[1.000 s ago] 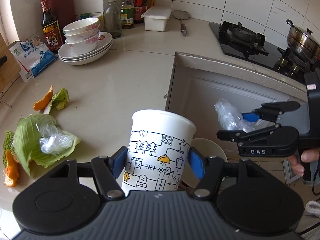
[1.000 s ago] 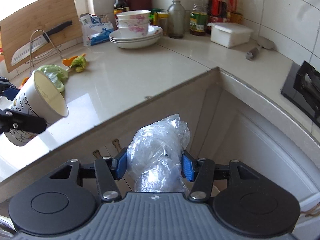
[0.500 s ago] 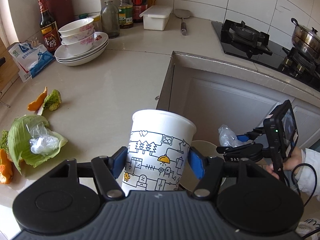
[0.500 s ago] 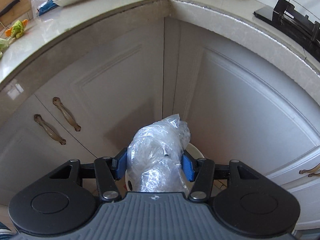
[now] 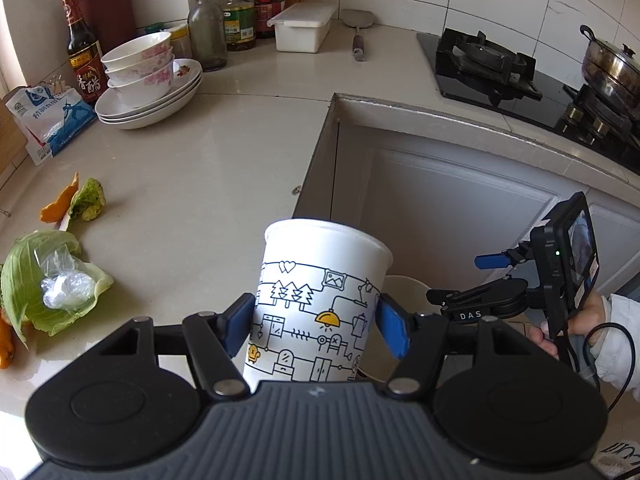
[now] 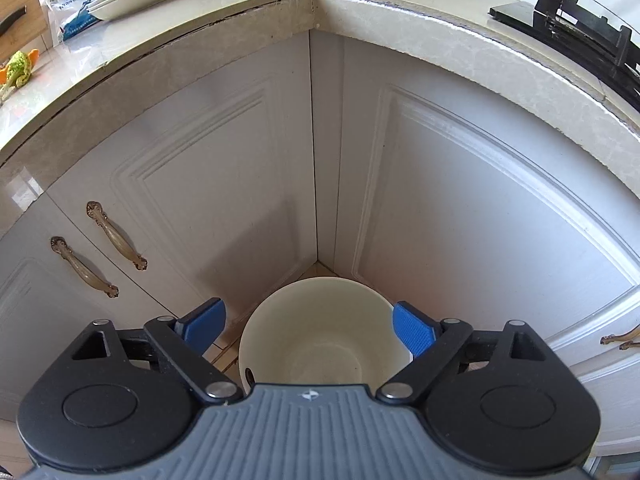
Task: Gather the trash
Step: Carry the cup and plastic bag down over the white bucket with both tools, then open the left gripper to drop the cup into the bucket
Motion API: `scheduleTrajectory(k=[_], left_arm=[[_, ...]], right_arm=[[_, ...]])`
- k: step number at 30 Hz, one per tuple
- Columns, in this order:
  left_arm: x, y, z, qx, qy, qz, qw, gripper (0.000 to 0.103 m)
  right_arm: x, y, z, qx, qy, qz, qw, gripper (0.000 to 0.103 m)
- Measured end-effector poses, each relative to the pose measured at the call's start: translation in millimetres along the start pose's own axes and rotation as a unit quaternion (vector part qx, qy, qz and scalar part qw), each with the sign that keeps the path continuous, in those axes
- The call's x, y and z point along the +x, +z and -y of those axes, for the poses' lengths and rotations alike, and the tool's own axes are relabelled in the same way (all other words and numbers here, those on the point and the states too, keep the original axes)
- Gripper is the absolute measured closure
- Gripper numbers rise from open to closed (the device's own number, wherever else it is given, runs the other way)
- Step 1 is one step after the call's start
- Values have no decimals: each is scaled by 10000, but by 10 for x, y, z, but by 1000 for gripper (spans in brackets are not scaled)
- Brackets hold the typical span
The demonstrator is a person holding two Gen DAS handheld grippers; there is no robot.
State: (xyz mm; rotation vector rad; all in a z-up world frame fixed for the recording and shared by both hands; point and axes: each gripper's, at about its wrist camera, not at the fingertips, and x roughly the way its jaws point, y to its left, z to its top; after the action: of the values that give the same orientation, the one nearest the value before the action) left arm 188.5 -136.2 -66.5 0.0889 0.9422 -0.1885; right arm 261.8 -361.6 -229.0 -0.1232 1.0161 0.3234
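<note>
My left gripper [image 5: 316, 326] is shut on a white paper cup [image 5: 320, 300] with line drawings and holds it upright at the counter's front edge. My right gripper [image 6: 310, 326] is open and empty, right above a cream trash bin [image 6: 316, 332] on the floor in the cabinet corner; the bin's rim [image 5: 404, 292] shows behind the cup in the left wrist view, with the right gripper [image 5: 464, 280] over it. A cabbage leaf [image 5: 36, 280] holding a crumpled clear plastic wrap [image 5: 64, 286], orange peels [image 5: 60, 204] and a small green leaf [image 5: 90, 202] lie on the counter at left.
Stacked bowls on plates [image 5: 148, 80], a blue-white packet [image 5: 48, 120], bottles [image 5: 240, 4], a white box [image 5: 302, 26] and a spatula [image 5: 358, 32] stand at the back. A gas stove [image 5: 520, 76] with a pot [image 5: 612, 68] is at right. Cabinet doors with handles [image 6: 114, 236] surround the bin.
My right gripper lowered to the bin, opened and let go of the clear plastic bag, which is no longer in view. My left gripper kept hold of the cup.
</note>
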Motion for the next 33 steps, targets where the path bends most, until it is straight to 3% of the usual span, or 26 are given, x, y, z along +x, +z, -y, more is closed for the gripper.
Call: scheduleTrajectory(k=[8,16,22,33], left_arm=[[213,42,240,236,-303,-83,9992,38],[710,28,698,412,-791,-338,9954,38],[1403,-32,1047,495,-944,-613,9924,38],[2678,-211,1361,541,-757,-1149,9890,38]], right_arm=[[-171,-94,59,83,84,72,9999,8],[-303,-252,129,160,-106,83,9998,5],[-369,-496,279,316,-247,-92,9992,5],[-519,-735,511,659,-478,-92,9966,5]])
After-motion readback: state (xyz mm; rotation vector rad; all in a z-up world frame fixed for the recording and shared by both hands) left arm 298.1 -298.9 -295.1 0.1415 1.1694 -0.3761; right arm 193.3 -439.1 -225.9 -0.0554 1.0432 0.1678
